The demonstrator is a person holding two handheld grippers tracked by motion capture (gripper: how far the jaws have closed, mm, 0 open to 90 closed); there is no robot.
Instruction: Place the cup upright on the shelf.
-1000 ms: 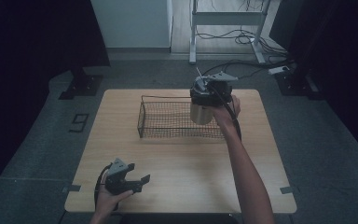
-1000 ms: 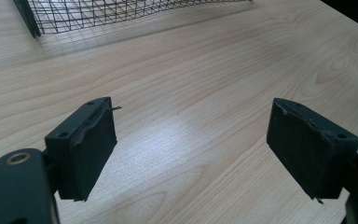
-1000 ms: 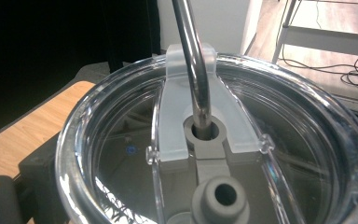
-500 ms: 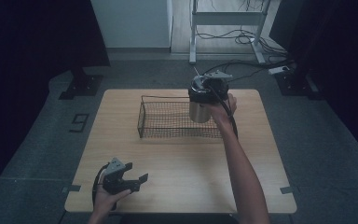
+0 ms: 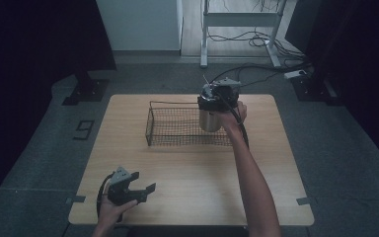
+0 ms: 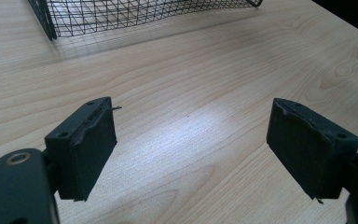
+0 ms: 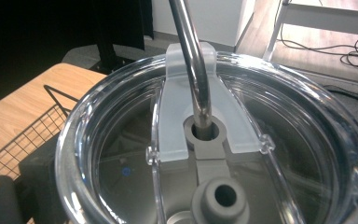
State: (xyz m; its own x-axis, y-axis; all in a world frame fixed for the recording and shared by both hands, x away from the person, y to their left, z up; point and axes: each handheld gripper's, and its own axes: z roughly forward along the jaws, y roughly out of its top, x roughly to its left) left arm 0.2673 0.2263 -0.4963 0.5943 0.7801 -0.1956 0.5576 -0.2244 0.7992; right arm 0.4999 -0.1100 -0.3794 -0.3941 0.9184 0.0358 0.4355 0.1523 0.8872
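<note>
Right tool [image 5: 216, 101] clamped on steel tumbler [image 5: 209, 118], held over wire basket [image 5: 177, 126] at far edge of surface [image 5: 197, 173]. Left tool [image 5: 140, 191] open, empty, near front-left corner.

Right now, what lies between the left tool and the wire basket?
Bare wooden tabletop. In the left gripper view, nothing sits between the open left tool and the wire basket; the high view agrees.
</note>
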